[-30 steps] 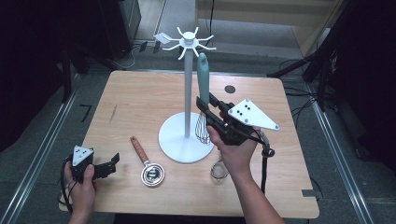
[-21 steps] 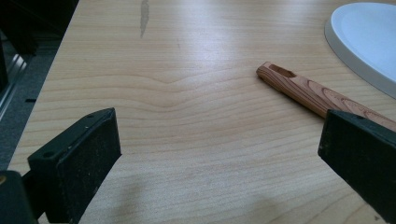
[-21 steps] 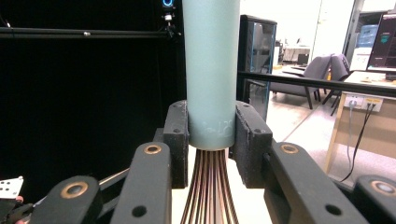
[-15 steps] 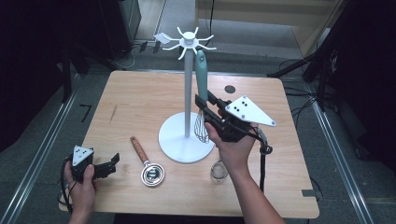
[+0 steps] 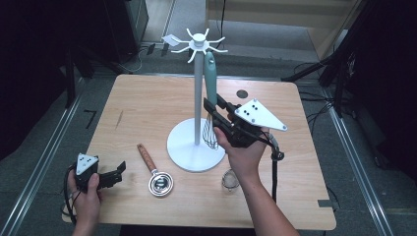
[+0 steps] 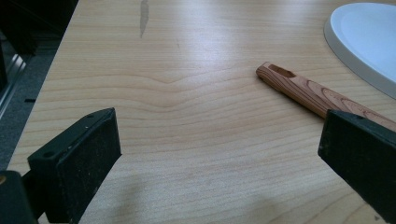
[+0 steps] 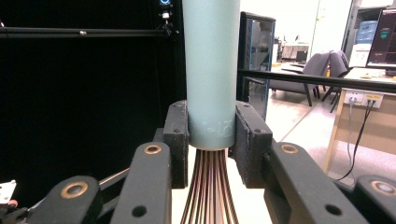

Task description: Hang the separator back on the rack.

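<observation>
I see a pale wood tabletop (image 6: 196,140) with fine grain and a soft sheen. The whisk (image 7: 211,74) has a smooth matt teal handle and coppery metal wires. My gripper pads (image 7: 247,140) look like rough matt black rubber. The strainer's handle (image 6: 308,93) is striped, varnished wood; the stand's base (image 6: 369,42) is smooth white.

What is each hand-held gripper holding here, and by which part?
The right hand-held gripper clamps the whisk at the lower end of its teal handle, just above the wires. The left hand-held gripper is open and holds nothing.
</observation>
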Demonstrator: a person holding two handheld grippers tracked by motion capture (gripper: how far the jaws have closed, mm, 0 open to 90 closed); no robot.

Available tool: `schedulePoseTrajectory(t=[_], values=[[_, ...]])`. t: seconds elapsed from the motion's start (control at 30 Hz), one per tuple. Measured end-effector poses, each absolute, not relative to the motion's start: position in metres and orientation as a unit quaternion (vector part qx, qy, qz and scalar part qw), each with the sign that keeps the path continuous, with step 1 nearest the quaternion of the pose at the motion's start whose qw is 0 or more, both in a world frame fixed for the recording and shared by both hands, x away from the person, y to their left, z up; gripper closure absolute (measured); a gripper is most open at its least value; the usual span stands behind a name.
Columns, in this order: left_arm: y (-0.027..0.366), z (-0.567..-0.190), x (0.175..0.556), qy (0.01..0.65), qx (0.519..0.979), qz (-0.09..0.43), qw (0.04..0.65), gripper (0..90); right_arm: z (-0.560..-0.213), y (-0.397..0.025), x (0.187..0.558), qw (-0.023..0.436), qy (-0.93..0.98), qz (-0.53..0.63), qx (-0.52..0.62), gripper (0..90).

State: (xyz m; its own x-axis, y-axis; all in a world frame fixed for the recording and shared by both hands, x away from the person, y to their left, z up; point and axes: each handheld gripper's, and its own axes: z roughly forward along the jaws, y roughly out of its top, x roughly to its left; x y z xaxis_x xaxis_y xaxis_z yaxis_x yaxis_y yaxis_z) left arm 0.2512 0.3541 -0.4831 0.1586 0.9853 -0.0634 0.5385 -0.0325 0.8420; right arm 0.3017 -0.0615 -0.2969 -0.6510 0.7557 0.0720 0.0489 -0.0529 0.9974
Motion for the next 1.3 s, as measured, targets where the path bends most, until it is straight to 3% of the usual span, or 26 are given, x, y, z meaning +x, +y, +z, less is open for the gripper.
schedulePoseTrajectory(t=[0.97,1.3], values=[[0.354,-0.483,0.251,0.579,0.658,0.291,0.383,0.0,-0.293,-0.064,0.302,0.274,0.634,0.655,0.308,66.0],[0.354,-0.483,0.251,0.579,0.657,0.292,0.383,0.0,-0.275,-0.07,0.298,0.286,0.63,0.66,0.291,79.9]])
